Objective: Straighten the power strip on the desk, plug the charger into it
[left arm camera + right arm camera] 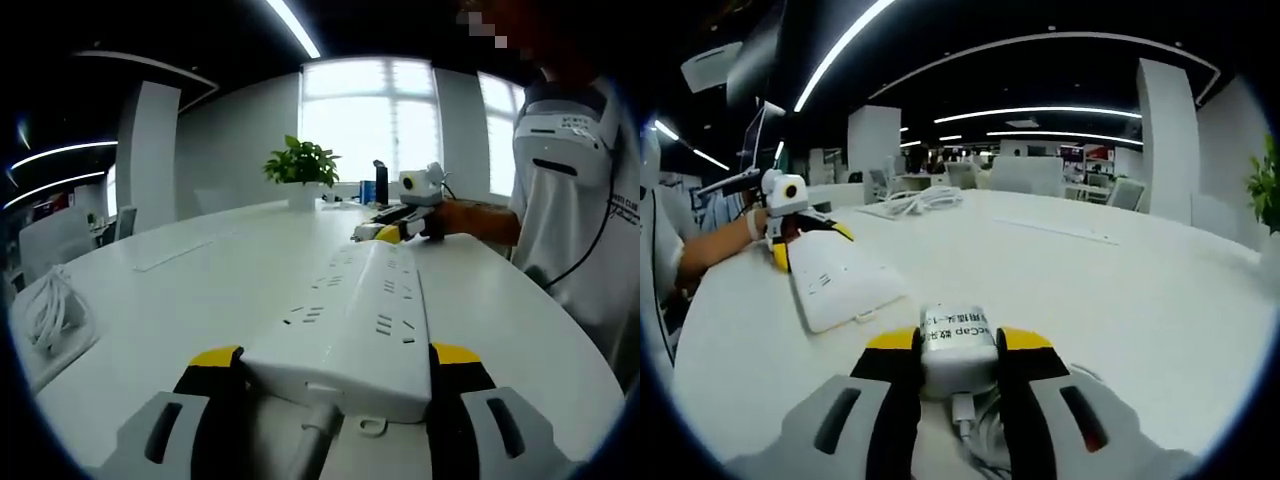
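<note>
There was 1 power strip (352, 318) on 1 white desk (200, 290), and 1 charger (958, 347). 2 grippers showed: the left (335, 362) and the right (958, 342). 1 coiled white cable (52, 310) lay on the desk, and 1 potted plant (301, 168) stood at its far edge. 1 person (575, 190) stood beside the desk.
</note>
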Available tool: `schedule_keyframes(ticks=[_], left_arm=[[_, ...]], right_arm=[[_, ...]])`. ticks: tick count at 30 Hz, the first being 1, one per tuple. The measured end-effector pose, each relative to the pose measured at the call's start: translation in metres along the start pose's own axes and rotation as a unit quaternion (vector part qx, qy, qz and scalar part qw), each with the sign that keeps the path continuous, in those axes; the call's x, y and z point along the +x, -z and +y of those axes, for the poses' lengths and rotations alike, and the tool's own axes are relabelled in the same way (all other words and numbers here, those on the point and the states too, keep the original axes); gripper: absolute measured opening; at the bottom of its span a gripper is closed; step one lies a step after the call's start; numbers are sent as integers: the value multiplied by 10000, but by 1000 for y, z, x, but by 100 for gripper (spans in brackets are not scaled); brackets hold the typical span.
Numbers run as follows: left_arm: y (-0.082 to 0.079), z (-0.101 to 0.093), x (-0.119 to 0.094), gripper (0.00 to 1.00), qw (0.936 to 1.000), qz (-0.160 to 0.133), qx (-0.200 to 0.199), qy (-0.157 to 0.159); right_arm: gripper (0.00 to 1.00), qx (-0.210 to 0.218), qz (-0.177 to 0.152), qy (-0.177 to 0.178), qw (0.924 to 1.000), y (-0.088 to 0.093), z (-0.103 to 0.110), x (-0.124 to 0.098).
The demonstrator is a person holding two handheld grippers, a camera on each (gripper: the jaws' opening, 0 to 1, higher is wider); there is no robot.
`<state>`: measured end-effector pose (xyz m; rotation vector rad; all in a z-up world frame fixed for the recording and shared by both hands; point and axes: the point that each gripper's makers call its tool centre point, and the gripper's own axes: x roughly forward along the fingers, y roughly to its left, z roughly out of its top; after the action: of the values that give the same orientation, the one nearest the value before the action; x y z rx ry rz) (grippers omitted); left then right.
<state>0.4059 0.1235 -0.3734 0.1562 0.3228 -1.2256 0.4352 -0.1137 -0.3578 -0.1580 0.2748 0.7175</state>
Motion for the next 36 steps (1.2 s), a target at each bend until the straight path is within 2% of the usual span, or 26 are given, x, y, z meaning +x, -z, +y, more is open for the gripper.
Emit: schedule_keyframes(ticks=[10, 13, 18, 20, 24, 28, 34, 36], left_arm=[[0, 1, 0, 74, 10000, 6, -1, -2], [0, 1, -1, 74, 10000, -1, -3, -2], [1, 2, -1, 74, 10000, 3, -5, -5], [1, 2, -1, 74, 10000, 7, -8, -11], [1, 2, -1, 74, 10000, 6, -7, -13], [1, 1, -1, 74, 10000, 8, -9, -18], [1, 1, -2, 74, 10000, 6, -14, -30], [1, 1, -2, 74, 10000, 8, -17, -40]], right_arm=[[28, 55, -26, 2, 10000, 0, -1, 0], [28, -272, 34, 185, 9995, -1, -2, -3], [28, -89, 114, 177, 9997, -5, -4, -4], [27, -93, 179, 139, 9997, -12, -1, -8], [27, -103, 108, -63, 9999, -47, 15, -21], [27, 75, 243, -275, 9993, -76, 36, -33], [27, 213, 376, -282, 9987, -97, 54, -43], [27, 337, 496, -302, 9977, -99, 60, -43]])
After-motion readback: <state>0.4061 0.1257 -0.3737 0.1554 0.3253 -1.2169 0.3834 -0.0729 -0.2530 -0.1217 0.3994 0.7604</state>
